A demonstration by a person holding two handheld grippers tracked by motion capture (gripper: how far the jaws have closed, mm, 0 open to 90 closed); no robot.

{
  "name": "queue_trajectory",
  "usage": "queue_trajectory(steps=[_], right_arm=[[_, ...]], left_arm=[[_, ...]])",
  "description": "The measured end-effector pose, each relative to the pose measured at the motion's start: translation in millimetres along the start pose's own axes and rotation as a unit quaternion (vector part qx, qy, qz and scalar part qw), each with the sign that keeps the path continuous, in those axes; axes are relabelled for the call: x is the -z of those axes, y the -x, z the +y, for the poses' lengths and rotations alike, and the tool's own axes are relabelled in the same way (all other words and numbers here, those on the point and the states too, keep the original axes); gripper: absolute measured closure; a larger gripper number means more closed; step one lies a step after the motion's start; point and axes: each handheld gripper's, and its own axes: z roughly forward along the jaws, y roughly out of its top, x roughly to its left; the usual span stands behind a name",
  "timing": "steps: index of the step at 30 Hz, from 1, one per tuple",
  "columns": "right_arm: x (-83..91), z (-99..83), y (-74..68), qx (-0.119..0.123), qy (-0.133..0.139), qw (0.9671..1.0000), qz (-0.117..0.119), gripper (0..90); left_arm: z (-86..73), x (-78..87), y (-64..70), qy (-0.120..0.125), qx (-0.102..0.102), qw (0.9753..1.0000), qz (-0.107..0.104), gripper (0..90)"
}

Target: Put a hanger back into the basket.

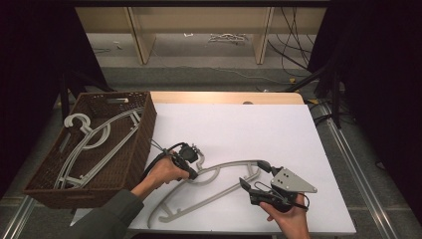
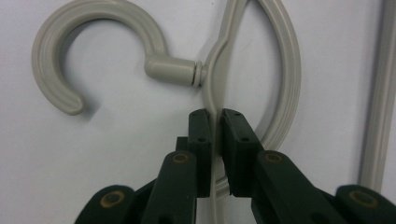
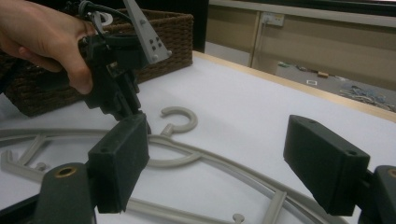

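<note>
One grey hanger lies flat on the white table. The left gripper, tipped downward, is clamped on its neck beside the hook. The right gripper hovers spread above its arm. Two more hangers lie in one basket.

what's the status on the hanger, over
Left gripper shut on grey hanger just below its hook. Right gripper open, over hanger's arm. Basket at left holds more hangers. Nothing in the way.

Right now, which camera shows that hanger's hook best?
The left gripper view: the hook appears large and whole, just beyond jaws shut on the hanger. The right gripper view shows it small; the high view has it mostly hidden behind the left gripper.
</note>
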Motion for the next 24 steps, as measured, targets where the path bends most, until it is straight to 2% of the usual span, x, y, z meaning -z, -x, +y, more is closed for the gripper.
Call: queue_trajectory(steps=[3, 5, 8, 10, 12, 13, 14, 16, 17, 19, 20, 22, 23, 24], right_arm=[[1.0, 0.1, -0.6, -0.011, -0.009, 0.9999, 0.000, 23.1], [-0.1, -0.3, 0.9, -0.002, 0.000, 1.0000, 0.000, 23.1], [1.1, 0.2, -0.6, -0.010, -0.008, 0.9999, 0.000, 23.1], [0.3, -0.5, -1.1, -0.015, -0.007, 0.9998, 0.007, 23.1], [0.8, 0.2, -0.7, -0.010, -0.008, 0.9999, 0.002, 23.1], [0.2, 0.2, 0.4, -0.001, -0.003, 1.0000, -0.001, 23.1], [0.1, -0.1, 0.4, 0.000, -0.005, 1.0000, 0.000, 23.1], [0.5, -0.2, -0.8, -0.009, -0.012, 0.9999, 0.003, 23.0], [-1.0, -0.2, 0.4, 0.000, 0.000, 1.0000, 0.002, 23.0], [0.1, -0.1, -0.8, -0.008, -0.012, 0.9999, 0.004, 23.0], [-1.1, -0.5, 0.1, 0.001, -0.005, 1.0000, -0.002, 23.0], [-1.2, -0.5, -0.3, -0.006, -0.016, 0.9998, 0.006, 23.2], [-2.8, -0.3, 1.8, 0.006, -0.015, 0.9999, 0.005, 23.2], [-5.0, -0.5, 2.3, 0.005, -0.022, 0.9997, 0.008, 23.5]], left_arm=[[1.1, -0.1, 0.2, 0.007, -0.008, 0.9999, 0.006, 82.5], [2.6, 4.2, -2.2, 0.008, -0.019, 0.9998, 0.007, 82.6], [3.1, 10.5, -2.2, 0.026, -0.016, 0.9995, 0.008, 82.7], [3.0, 16.3, -2.0, 0.036, -0.022, 0.9990, 0.014, 82.7], [2.2, 21.1, -0.9, 0.043, -0.026, 0.9987, 0.012, 82.7], [1.8, 22.6, 1.1, 0.056, -0.014, 0.9983, 0.011, 82.7], [1.0, 24.8, 2.2, 0.060, -0.009, 0.9981, 0.014, 82.7], [-0.2, 27.6, 2.1, 0.071, -0.008, 0.9974, 0.011, 82.7], [-0.5, 28.7, 2.3, 0.072, -0.010, 0.9973, 0.011, 82.7], [-1.2, 31.0, 3.9, 0.075, -0.014, 0.9970, 0.010, 82.6], [-1.5, 31.9, 4.7, 0.077, -0.015, 0.9969, 0.011, 82.7], [-2.1, 33.5, 5.7, 0.078, -0.018, 0.9967, 0.010, 82.7], [-2.4, 34.4, 6.0, 0.078, -0.020, 0.9967, 0.011, 82.7], [-2.6, 34.6, 6.6, 0.079, -0.022, 0.9966, 0.011, 82.6]])
